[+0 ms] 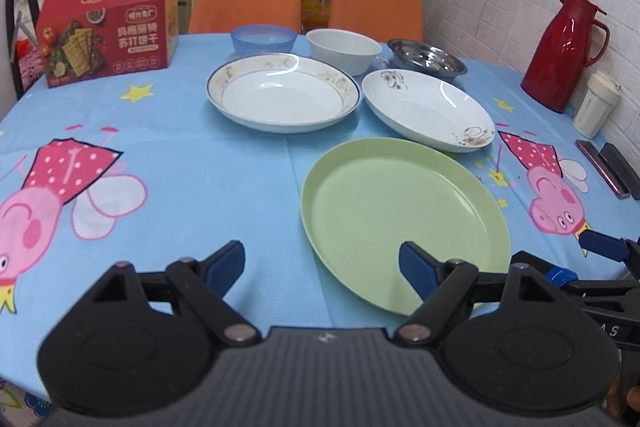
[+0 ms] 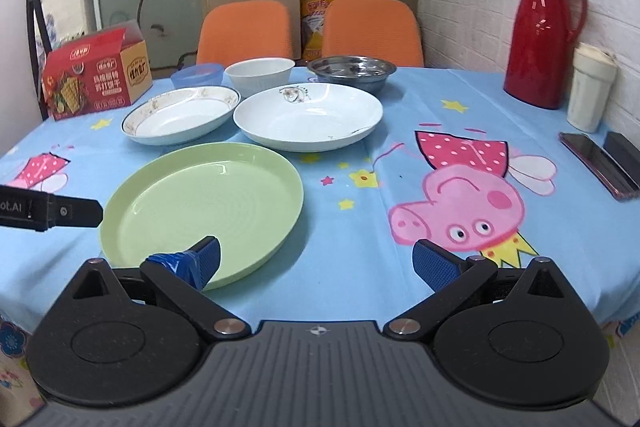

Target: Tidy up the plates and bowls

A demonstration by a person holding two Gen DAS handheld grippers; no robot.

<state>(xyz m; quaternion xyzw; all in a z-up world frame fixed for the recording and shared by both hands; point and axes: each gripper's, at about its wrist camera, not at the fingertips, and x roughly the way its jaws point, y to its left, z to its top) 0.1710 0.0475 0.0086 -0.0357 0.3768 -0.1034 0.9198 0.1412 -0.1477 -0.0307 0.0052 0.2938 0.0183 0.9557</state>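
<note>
- The left tool [image 1: 322,269] is spread wide and grasps nothing; its right finger hangs over the near edge of the green plate [image 1: 404,223], but I cannot tell if it touches the plate.
- The right tool [image 2: 316,259] is also released, wide open and empty; its left finger, wrapped in blue tape, stands over the near rim of the same green plate [image 2: 202,209], and contact is not clear.
- The green plate lies flat on the counter [image 2: 352,291], nearest to both tools.
- Behind it are two white deep plates, close side by side: the gold-rimmed plate [image 1: 283,93] on the left and the flower-print plate [image 1: 428,109] on the right.
- In the far row stand the blue plastic bowl [image 1: 263,39], the white bowl [image 1: 344,50] and the steel bowl [image 1: 426,59].
- Nothing is stacked yet, so I judge the task is at its beginning.
- Risk: both tools are near the same plate, so they may collide or push it if they close together.
- Risk: the green plate has a low, thin rim; a grip on one edge only may slip or tilt the plate.
- Risk: the white plates look ceramic, so a hard placing could chip them.
- Risk: the tablecloth may drag with a sliding plate and disturb the red thermos [image 2: 542,35] and the phone [image 2: 596,159] on the right.
</note>
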